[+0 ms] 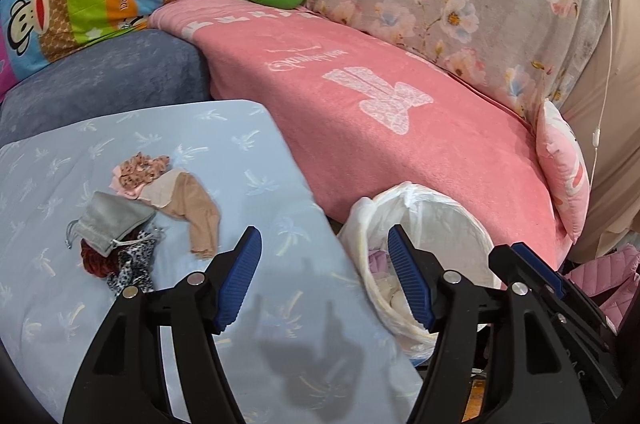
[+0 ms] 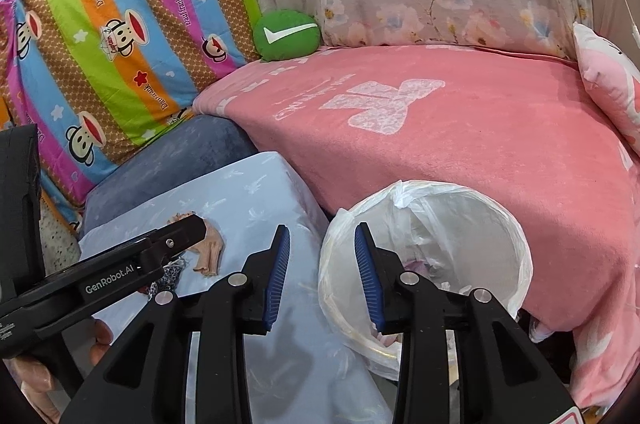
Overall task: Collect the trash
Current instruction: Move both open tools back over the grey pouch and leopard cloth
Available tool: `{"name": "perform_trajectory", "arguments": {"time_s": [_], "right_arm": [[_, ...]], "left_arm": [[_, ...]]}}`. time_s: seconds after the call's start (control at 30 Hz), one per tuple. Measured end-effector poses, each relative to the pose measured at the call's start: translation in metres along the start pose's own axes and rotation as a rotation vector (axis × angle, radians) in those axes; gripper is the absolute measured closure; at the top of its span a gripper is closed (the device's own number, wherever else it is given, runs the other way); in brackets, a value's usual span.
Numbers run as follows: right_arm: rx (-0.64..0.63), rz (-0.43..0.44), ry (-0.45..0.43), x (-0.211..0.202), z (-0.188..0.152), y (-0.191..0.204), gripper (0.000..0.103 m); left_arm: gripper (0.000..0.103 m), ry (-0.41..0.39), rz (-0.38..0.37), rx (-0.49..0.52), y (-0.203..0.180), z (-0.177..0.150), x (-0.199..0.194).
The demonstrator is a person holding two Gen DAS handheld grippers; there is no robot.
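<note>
My left gripper [image 1: 324, 280] tilts downward, jaws parted with nothing between them. My right gripper [image 2: 322, 274] tilts down too, jaws narrower, also empty. My left hand [image 2: 100, 340] grips its handle.

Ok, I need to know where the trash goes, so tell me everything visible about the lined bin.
The bin is round, open-topped and upright, lined with a thin, translucent white plastic bag whose crinkled edge folds over the rim and bunches into a knot at the back. It stands between the pale blue cloth and the pink blanket. Pale crumpled scraps lie at its bottom.
</note>
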State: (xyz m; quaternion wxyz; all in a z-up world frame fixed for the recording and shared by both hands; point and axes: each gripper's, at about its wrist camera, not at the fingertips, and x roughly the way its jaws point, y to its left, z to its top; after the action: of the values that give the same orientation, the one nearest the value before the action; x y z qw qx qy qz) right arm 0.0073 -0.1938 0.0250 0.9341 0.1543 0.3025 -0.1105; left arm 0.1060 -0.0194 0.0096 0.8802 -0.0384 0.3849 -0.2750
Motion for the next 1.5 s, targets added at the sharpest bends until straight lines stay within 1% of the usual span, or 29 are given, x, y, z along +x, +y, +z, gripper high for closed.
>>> {"name": "perform_trajectory", "arguments": {"time_s": [0.13,0.2,0.37,0.6,0.77,0.9,1.17,1.33,1.5], "right_arm": [[-0.019,0.014,0.013,0.004,-0.003,0.014,0.067],[-0.029,0.019,0.018,0.007,-0.005,0.021,0.063],[-0.053,0.038,0.041,0.015,-0.010,0.040,0.063],[-0.086,0.064,0.078,0.029,-0.021,0.069,0.062],[-0.115,0.081,0.107,0.042,-0.028,0.091,0.061],[-0.135,0.095,0.131,0.052,-0.035,0.107,0.057],[-0.178,0.127,0.194,0.081,-0.051,0.142,0.057],[-0.206,0.150,0.236,0.103,-0.062,0.166,0.057],[-0.225,0.175,0.266,0.124,-0.069,0.188,0.057]], "left_arm": [[0.040,0.002,0.021,-0.020,0.015,-0.002,-0.001],[0.037,0.004,0.033,-0.030,0.023,-0.003,-0.002],[0.030,0.000,0.068,-0.053,0.043,-0.006,-0.005],[0.027,-0.001,0.113,-0.096,0.075,-0.008,-0.008],[0.026,0.002,0.140,-0.120,0.097,-0.009,-0.008],[0.025,0.012,0.156,-0.149,0.118,-0.010,-0.008],[0.025,0.037,0.216,-0.226,0.170,-0.010,-0.005],[0.025,0.042,0.222,-0.263,0.195,-0.005,-0.001],[0.026,0.048,0.184,-0.294,0.208,0.003,0.009]]}}
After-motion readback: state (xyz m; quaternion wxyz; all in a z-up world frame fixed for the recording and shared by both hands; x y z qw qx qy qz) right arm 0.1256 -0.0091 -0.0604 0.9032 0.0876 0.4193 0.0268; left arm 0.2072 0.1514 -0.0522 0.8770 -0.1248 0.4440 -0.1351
